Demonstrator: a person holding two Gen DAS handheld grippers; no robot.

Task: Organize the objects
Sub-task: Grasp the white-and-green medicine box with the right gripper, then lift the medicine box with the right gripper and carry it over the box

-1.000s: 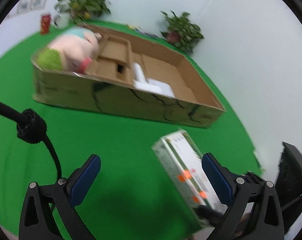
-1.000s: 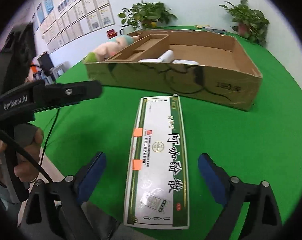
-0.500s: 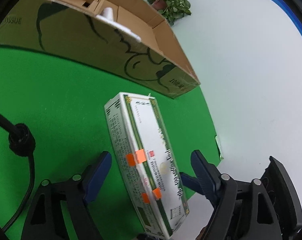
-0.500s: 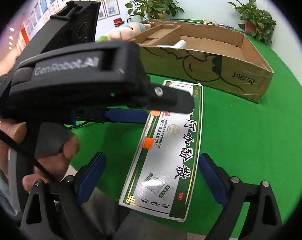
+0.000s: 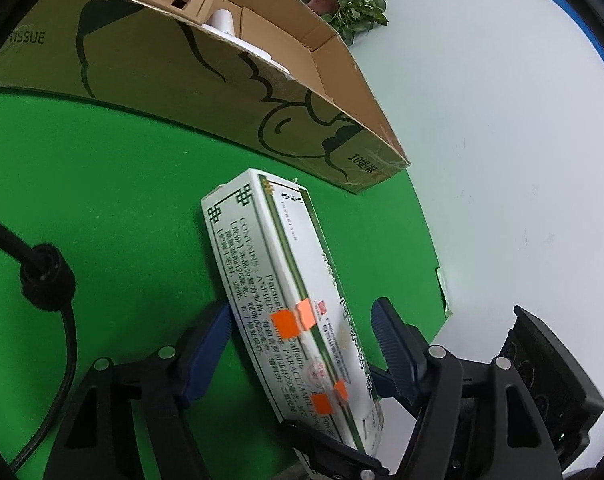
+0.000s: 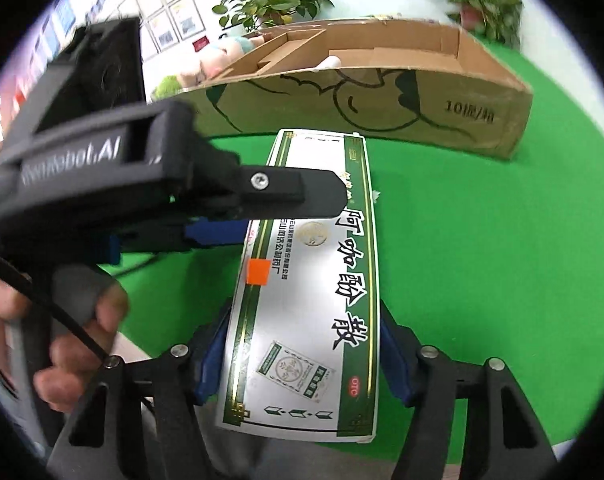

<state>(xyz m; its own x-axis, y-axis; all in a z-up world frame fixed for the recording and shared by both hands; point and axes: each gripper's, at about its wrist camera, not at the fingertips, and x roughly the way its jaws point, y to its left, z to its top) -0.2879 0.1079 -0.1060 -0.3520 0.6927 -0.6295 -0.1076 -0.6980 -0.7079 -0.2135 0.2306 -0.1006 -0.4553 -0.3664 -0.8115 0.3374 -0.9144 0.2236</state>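
A long white and green medicine box [image 5: 285,304] with orange stickers lies on the green table, end toward the cardboard box; it also shows in the right wrist view [image 6: 322,264]. My left gripper [image 5: 302,340] straddles its near half: the left pad touches the box's side, the right pad stands a little off it. My right gripper [image 6: 306,356] has closed on the box's near end, both blue pads against its long sides. The left gripper's body [image 6: 113,184] crosses the right wrist view above the box.
A big open cardboard box [image 5: 221,68] with dividers stands behind, holding a white roll [image 5: 221,22]; a pink plush toy [image 6: 217,60] lies at its far left end. Potted plants [image 6: 273,0] stand behind. The table edge [image 5: 442,280] is near on the right.
Both grippers moved in over the medicine box. The right jaws narrowed from wide open onto its sides. The left jaws narrowed around it too.
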